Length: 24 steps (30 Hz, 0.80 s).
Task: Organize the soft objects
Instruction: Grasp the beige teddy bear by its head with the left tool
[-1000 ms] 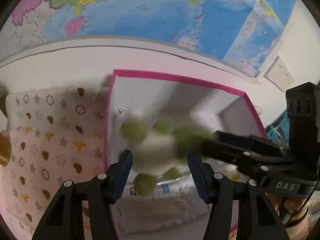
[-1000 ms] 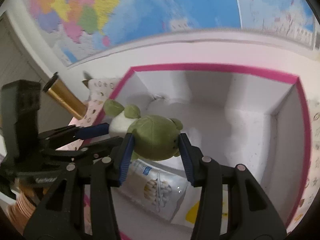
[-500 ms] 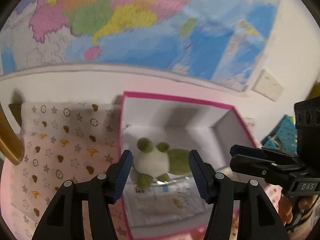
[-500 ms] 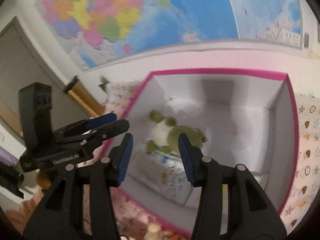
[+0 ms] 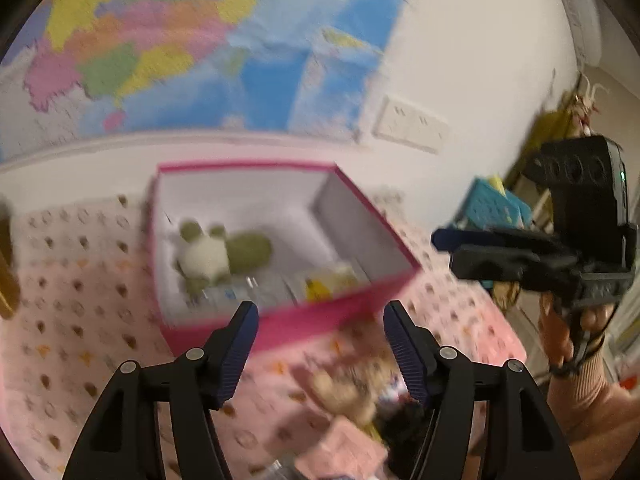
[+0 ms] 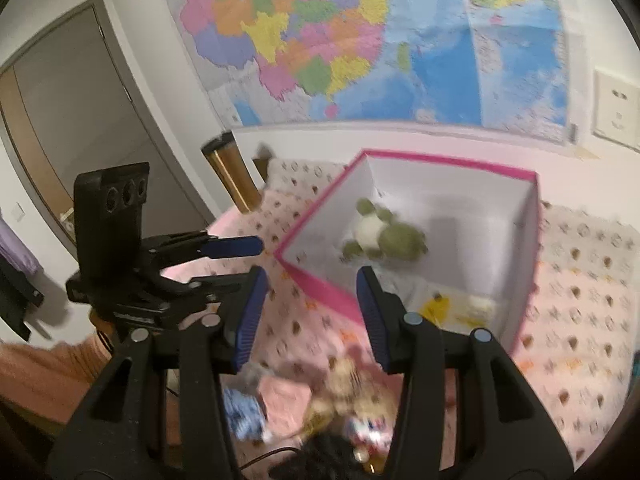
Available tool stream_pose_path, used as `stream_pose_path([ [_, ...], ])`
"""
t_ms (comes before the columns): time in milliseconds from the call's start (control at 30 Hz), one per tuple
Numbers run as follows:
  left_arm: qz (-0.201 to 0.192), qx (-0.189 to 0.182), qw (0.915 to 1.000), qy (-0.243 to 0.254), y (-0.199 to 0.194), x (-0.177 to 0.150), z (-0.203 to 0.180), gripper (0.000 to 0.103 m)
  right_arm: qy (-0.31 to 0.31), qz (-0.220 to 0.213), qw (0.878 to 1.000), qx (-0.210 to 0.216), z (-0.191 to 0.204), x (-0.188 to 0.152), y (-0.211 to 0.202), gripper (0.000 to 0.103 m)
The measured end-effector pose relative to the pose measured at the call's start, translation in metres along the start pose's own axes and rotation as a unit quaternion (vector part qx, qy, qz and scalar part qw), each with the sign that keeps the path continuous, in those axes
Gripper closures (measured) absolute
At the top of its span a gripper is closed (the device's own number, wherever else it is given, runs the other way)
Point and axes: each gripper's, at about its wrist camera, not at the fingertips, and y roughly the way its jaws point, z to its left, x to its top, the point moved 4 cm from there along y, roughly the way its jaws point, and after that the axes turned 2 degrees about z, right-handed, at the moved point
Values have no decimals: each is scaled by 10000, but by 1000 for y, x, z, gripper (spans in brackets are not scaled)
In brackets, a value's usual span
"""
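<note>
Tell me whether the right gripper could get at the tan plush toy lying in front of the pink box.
Probably yes. The tan plush toy lies uncovered on the pink patterned blanket, just below the right gripper, whose jaws stand open and empty. The pink box sits behind it, and the left gripper is off to one side.

The box (image 6: 404, 296) is open on top, with the green toy (image 6: 384, 236) and packets filling its left and front floor while the back right stays bare, and a pile of toys (image 6: 344, 392) sits on the pink cover (image 6: 580, 320) just before its front wall.
</note>
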Motion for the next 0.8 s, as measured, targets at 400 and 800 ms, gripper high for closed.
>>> stream_pose_path([
  [400,1738,-446,9838,-44,85,-81,-17,36,1394,1019,9826,-687,-86,-114,41,54],
  [800,2234,-667,9724,-127,120,-88,-29,50,1745,937,9796,-344,-99,-134,62,85],
])
